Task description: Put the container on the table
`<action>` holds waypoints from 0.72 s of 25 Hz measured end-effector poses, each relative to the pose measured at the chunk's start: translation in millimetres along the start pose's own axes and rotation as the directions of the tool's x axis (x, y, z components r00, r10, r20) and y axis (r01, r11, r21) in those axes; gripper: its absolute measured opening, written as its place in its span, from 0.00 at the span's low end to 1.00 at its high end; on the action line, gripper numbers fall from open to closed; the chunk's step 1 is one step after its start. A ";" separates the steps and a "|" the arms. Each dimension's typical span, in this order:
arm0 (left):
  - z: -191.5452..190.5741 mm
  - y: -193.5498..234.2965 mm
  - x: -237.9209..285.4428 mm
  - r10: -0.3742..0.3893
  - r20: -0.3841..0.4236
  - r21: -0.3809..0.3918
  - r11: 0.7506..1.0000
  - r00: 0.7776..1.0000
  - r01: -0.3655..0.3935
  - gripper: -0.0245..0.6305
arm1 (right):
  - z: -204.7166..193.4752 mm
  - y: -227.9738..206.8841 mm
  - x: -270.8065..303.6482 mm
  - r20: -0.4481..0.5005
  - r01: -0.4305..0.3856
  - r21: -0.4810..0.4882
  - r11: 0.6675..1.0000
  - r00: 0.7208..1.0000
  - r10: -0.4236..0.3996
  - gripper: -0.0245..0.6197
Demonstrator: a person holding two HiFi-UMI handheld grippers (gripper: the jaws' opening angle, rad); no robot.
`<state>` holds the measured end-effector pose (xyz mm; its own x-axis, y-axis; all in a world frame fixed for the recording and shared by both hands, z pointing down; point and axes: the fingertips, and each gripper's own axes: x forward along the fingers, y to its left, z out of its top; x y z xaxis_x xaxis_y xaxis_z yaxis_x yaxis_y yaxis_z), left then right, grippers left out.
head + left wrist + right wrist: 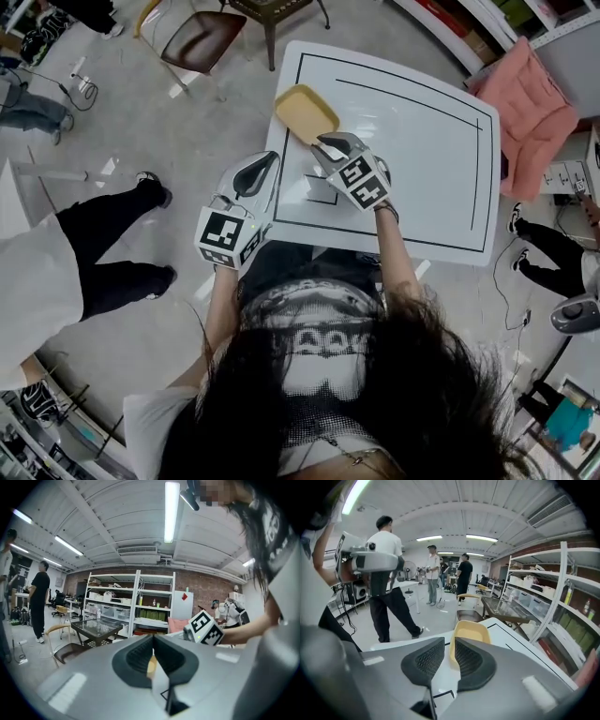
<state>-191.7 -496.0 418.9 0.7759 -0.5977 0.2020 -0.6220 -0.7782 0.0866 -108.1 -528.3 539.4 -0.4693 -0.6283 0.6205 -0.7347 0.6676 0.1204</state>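
Right gripper [330, 142] [449, 640] is the near one. Its fingers are a little apart and straddle the near short rim of the shallow yellow plastic container w/ rounded corners [306, 112] [472, 632]. The R-side pad sits on the inside of the wall and the L-side pad outside it. A sliver of white shows between the outer pad and the yellow, so I read it as a loose straddle, not a clamp.

The container lies straight ahead of these fingers, its long axis running away from me approx in line w/ them. It's on the far-left corner of the white table w/ a black outlined rectangle [422, 141] [511, 637], right by the edge and partly over the black line. Can't tell whether its base is flat down or a touch lifted at my end.

It looks empty, w/ a smooth matt inside, low walls and no lid. Prob light and a bit flexy at the rim.

Left gripper [274, 157] [153, 637] hangs just off the table's near-left edge, well apart from the container. Its fingers are together at the tips w/ nothing between them.
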 end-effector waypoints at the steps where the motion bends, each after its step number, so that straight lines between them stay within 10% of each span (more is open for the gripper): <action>1: -1.4 -1.6 1.5 -0.006 -0.002 -0.002 1.000 1.000 0.006 0.04 | 1.2 -0.1 -7.7 0.016 0.010 0.017 1.000 1.000 -0.011 0.15; 18: -2.0 -94.3 22.9 -0.119 -0.016 0.023 0.993 0.993 0.119 0.04 | -19.2 6.5 -152.7 0.198 0.127 0.173 0.977 0.967 -0.161 0.10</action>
<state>-115.5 -435.9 417.3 0.8426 -0.4976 0.2058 -0.5223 -0.8483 0.0873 -31.8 -420.4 460.3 -0.4329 -0.7939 0.4269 -0.8617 0.5035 0.0625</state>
